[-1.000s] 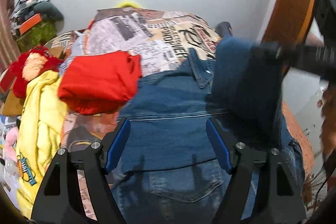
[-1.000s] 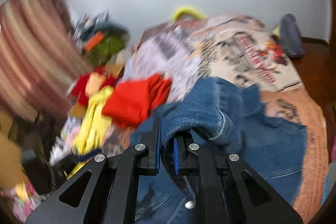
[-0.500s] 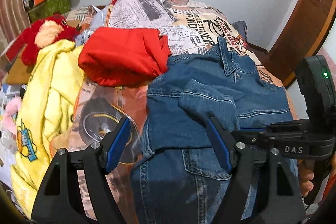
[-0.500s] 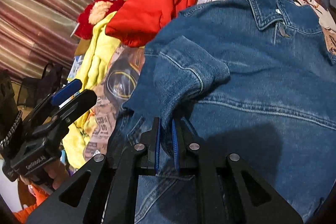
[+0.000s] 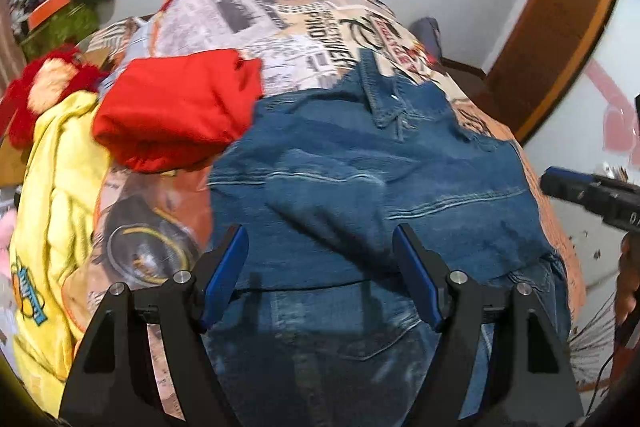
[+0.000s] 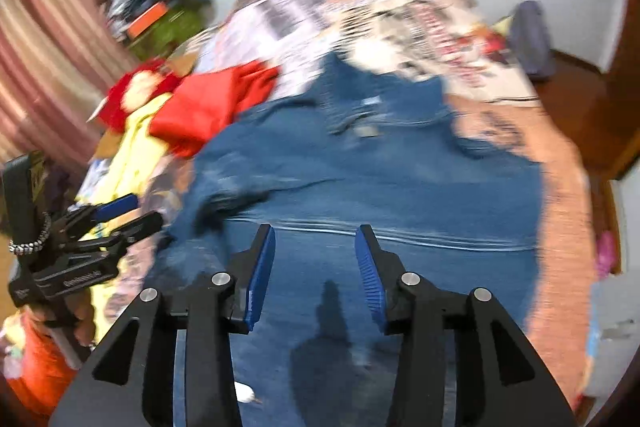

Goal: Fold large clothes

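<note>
**Sleeve dropped, right tongs letting go**

Releasing just done: right gripper (image 6: 316,275) jaws have just been opening, nothing between them now, whereas a moment ago clamped on a denim sleeve cuff and carrying it across the jacket. Sleeve now lying folded inward over the jacket body, toward 9 o'clock in the left wrist view. Means one sleeve fold likely finished; other sleeve or bottom-up fold probably next.

Left gripper (image 5: 320,275) spread wide, empty, hovering over the lower back panel, same wide gap as before.

Denim jacket (image 5: 372,187) spread back-side up on the printed bedspread (image 5: 288,23), collar at 12 o'clock, hem at 6 o'clock under the tongs. Mid-blue, stiff seams, some wrinkles across the middle. Red garment (image 5: 176,107) touching its shoulder at 10 o'clock; yellow cloth (image 5: 60,195) further out at 9. Heavy blur in right view.
</note>
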Demonstrator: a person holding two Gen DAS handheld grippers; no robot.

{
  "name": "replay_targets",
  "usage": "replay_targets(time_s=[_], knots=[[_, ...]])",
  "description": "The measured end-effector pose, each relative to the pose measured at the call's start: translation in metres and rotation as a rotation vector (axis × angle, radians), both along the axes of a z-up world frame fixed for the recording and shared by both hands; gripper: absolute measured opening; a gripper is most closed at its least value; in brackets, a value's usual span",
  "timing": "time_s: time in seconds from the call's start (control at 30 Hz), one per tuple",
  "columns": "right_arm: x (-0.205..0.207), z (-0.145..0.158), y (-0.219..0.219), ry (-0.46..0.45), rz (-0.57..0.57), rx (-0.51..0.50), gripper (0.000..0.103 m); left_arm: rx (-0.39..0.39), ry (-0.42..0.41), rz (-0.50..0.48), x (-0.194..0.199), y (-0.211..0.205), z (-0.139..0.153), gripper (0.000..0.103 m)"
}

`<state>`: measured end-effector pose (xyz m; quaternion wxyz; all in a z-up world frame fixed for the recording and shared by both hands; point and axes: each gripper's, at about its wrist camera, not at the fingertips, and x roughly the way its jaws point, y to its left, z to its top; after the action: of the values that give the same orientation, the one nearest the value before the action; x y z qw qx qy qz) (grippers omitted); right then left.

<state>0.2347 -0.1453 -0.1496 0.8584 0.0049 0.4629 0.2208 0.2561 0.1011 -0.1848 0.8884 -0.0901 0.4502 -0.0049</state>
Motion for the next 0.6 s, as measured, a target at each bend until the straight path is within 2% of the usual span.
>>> replay_targets(time_s=[0.13,0.23,0.47,0.5,0.6], knots=[[0.001,-0.006,-0.044,0.023,-0.103,0.01,0.038,0.018,0.031,-0.057,0.017,-0.022,-0.011,0.074],[0.003,-0.024,-0.077,0.095,-0.185,0.051,0.038,0.037,0.085,-0.082,0.032,-0.032,-0.027,0.074],[-0.002,-0.061,-0.11,0.193,-0.271,0.042,0.038,0.1,0.153,-0.02,0.035,-0.01,-0.054,0.074],[-0.004,-0.065,-0.111,0.201,-0.276,0.039,0.038,0.088,0.158,-0.013,0.032,-0.004,-0.056,0.075],[-0.004,-0.077,-0.111,0.215,-0.288,0.022,0.038,-0.023,0.18,0.012,0.017,0.021,-0.064,0.077]])
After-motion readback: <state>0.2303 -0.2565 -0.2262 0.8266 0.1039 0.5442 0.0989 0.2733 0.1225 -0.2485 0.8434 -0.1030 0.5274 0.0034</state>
